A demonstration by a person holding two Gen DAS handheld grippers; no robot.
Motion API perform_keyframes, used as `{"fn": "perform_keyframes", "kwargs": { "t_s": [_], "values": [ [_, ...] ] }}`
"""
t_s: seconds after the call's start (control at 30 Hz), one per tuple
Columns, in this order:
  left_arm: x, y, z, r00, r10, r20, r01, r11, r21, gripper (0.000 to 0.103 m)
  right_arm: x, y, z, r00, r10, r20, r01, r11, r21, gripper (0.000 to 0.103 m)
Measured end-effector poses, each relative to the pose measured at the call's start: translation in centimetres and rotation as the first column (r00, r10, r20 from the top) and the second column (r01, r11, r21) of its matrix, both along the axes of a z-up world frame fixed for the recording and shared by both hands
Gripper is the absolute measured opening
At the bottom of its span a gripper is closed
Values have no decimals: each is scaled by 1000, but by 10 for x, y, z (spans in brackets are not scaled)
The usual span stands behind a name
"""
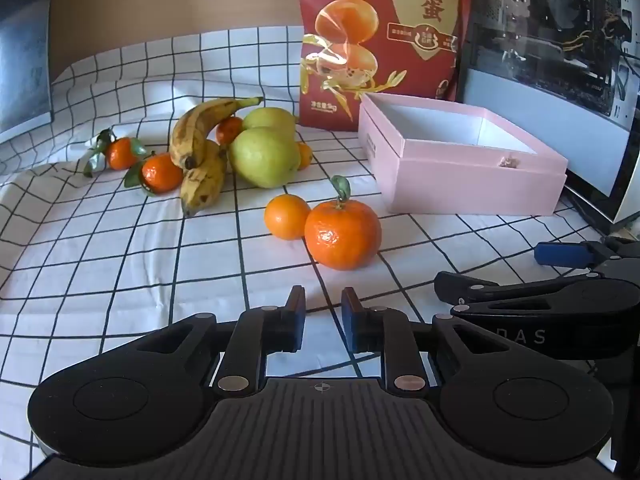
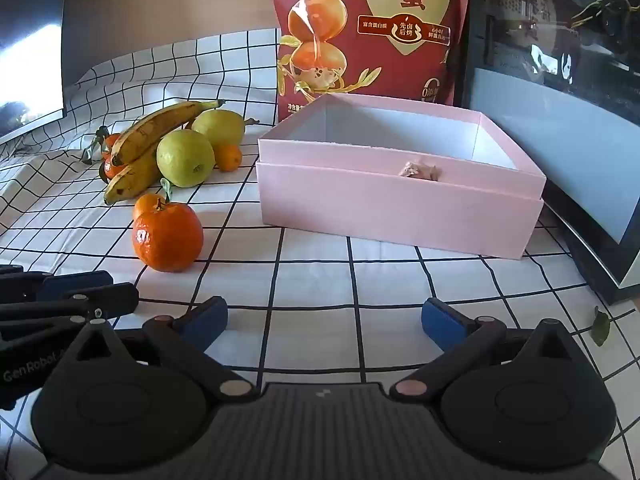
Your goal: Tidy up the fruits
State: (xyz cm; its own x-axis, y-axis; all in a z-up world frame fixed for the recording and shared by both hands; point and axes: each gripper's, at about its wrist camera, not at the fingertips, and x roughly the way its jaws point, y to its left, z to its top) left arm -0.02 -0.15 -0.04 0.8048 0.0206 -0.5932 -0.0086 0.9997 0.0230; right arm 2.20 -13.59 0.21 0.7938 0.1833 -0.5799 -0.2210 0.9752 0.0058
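A big tangerine with a leaf [image 1: 342, 235] [image 2: 167, 237] lies on the checked cloth with a smaller orange [image 1: 286, 216] [image 2: 146, 205] touching it. Behind lie two bananas [image 1: 200, 148] [image 2: 152, 136], two green pears [image 1: 262, 156] [image 2: 185, 157] and several small tangerines [image 1: 161, 173]. An open pink box [image 1: 460, 168] [image 2: 400, 204] stands to the right, empty but for a small scrap. My left gripper [image 1: 323, 304] is nearly shut and empty, just short of the big tangerine. My right gripper [image 2: 324, 320] is open and empty in front of the box.
A tall red snack bag [image 1: 384, 40] [image 2: 372, 32] stands behind the box. A computer case [image 1: 560, 60] [image 2: 560, 80] closes off the right side. A screen [image 1: 24, 60] stands at the far left. A loose leaf [image 2: 600, 330] lies on the cloth at right.
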Motion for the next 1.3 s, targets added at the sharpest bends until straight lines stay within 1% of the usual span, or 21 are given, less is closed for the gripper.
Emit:
{"fn": "perform_keyframes", "kwargs": {
  "t_s": [0.1, 0.3, 1.3],
  "values": [
    [0, -5, 0, 1000, -1, -1, 1, 1000, -8, 23, 0, 0, 0, 1000, -1, 0, 1, 1000, 0, 103],
    [-2, 4, 2, 1000, 2, 1, -2, 999, -46, 23, 0, 0, 0, 1000, 0, 1, 0, 1000, 2, 103],
    [-1, 4, 2, 1000, 3, 4, -3, 998, -60, 23, -1, 0, 0, 1000, 1, 3, -1, 1000, 3, 103]
  ]
}}
